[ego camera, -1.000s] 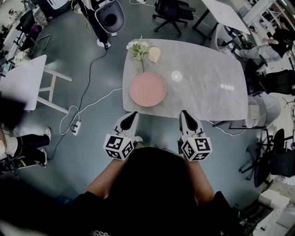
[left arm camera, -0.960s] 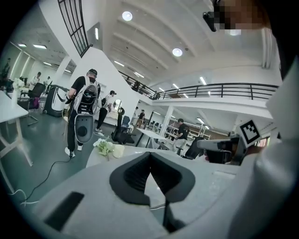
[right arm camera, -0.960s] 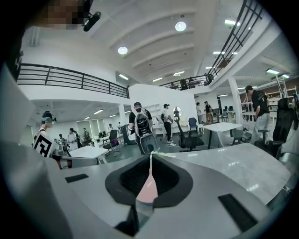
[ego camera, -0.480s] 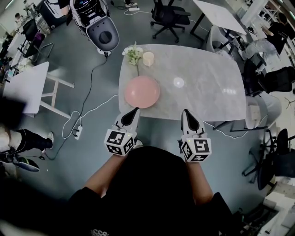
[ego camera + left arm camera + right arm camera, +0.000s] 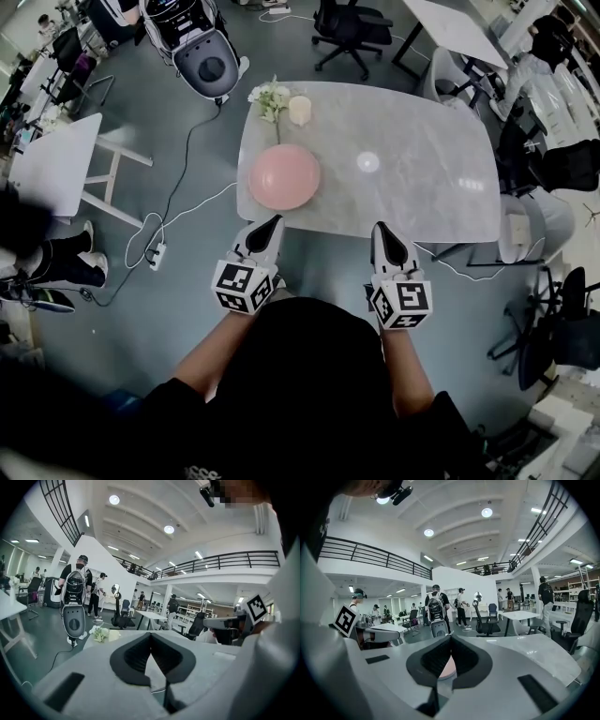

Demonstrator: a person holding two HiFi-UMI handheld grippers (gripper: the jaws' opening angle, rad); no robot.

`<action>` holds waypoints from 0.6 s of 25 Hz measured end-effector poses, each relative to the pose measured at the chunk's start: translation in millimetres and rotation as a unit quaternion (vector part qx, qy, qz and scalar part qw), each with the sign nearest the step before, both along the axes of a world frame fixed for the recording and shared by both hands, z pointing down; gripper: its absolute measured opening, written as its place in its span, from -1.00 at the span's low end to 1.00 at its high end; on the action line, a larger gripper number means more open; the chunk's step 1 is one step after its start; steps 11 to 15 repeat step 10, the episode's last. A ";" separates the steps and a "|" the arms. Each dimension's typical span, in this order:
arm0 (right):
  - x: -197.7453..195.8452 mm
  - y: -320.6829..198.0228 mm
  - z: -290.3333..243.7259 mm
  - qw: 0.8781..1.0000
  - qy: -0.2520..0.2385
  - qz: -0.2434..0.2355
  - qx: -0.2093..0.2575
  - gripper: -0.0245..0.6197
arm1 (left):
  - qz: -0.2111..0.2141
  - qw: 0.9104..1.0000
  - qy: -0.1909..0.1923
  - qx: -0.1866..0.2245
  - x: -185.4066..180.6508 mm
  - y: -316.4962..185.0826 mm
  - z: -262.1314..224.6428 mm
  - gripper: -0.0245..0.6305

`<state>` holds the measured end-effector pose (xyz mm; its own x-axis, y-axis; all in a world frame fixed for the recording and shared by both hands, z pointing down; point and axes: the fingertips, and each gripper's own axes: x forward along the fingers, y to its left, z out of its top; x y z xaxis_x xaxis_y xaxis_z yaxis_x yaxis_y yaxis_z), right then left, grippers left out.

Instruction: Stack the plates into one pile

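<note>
Head view: a pale marble worktop is seen from above, and the pink plates are found near its left end, close to the near edge. They are seen as one round pink pile, and how many are in it cannot be counted. Nothing is seen resting on top of the pile.

A small bunch of white flowers is set at the far left corner of the worktop, its stem reaching toward the plates. A cream cup is placed just to the right of the flowers. Whether anything is in the cup cannot be told.

The left gripper is held off the near edge of the worktop, pointing toward the plates but apart from them. In the left gripper view its jaws are shown pressed together with nothing between them, and the flowers and cup are seen beyond. The right gripper is held level with it, further right along the near edge. In the right gripper view the jaws are likewise shown together and empty, and a sliver of the plates is glimpsed past them.
</note>
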<state>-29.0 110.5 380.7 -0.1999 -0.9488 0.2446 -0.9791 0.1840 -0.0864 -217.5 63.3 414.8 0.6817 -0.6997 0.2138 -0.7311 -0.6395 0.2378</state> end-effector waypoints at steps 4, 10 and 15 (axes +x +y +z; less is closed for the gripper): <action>11.1 9.4 -2.1 1.000 -0.008 0.001 0.002 -0.89 | -0.015 1.000 -0.003 -0.002 8.2 10.0 5.9 -0.88; 29.9 20.2 -10.2 1.000 -0.010 0.003 0.007 -0.89 | -0.023 1.000 0.007 -0.007 24.9 26.0 4.8 -0.88; 29.9 20.2 -10.2 1.000 -0.010 0.003 0.007 -0.89 | -0.023 1.000 0.007 -0.007 24.9 26.0 4.8 -0.88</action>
